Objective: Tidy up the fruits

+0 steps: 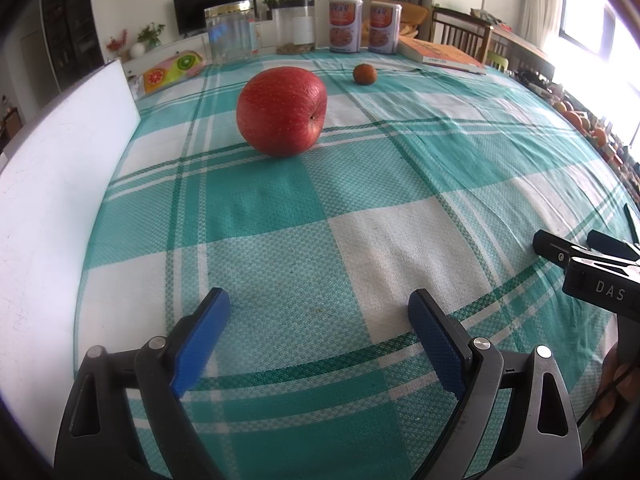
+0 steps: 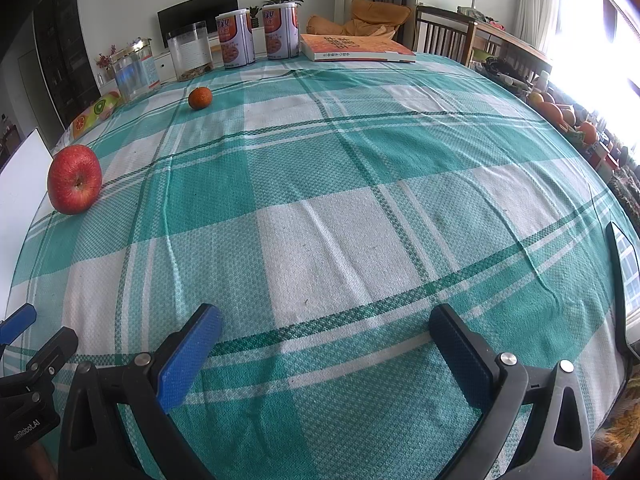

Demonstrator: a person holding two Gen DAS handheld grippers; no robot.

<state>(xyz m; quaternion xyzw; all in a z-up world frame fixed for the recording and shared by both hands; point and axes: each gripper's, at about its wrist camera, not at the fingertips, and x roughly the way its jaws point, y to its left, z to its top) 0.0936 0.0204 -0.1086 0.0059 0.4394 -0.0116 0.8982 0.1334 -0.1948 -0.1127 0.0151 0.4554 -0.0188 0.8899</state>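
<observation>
Apple [image 1: 281, 111] lies on its side on the bench [image 1: 360, 240] at eleven o'clock from my left tool [image 1: 318, 306], whose jaws stand apart, empty. Probably firm, smooth, fairly heavy: I'd grip across its widest middle. Right tool [image 2: 326, 324] likewise gapes.

Light: bright daylight from the window [image 1: 588, 12] at upper right, blown out to white glare.
Edges: fisheye bending, dark blurred corners.

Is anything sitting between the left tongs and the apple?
Nothing visible. Only bare checked tablecloth lies between the open left tongs and the apple; the small orange sits beyond it.
</observation>
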